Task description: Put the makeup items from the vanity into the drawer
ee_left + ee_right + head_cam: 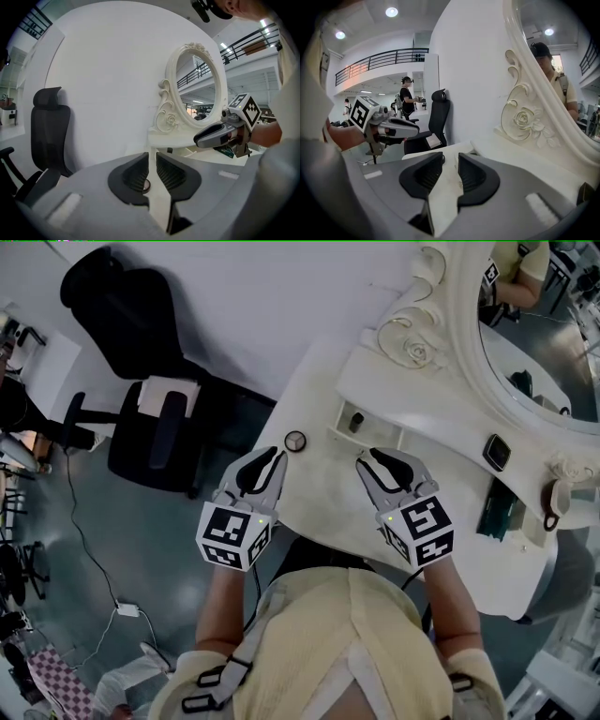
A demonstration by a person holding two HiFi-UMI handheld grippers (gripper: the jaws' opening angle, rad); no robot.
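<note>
- The office chair (155,432) stands on the floor, well off to the outer side of the left gripper's fingers.
- The left gripper (272,457) hovers over the near edge of the vanity top (323,507). Its jaws are released with only a narrow gap, and nothing sits between the pads (137,174).
- The round compact (295,440) lies flat on the vanity just ahead of the left fingertips, a touch to their inner side. In the left gripper view it shows low through the gap (146,185). Being round, it has no long axis, so any approach angle should serve. The left gripper is clearly the nearer one.
- The right gripper (368,457) hovers beside it, jaws partly apart and empty, with bare tabletop between the pads (471,174).
- A small dark item (355,421) sits in a recess just ahead of the right fingertips. Which way it points is too small to tell.
- A dark square case (496,452) and a teal item (494,512) lie well to the outer side of the right fingers. The teal item's long axis runs roughly away from the person.
- No open drawer is visible.
</note>
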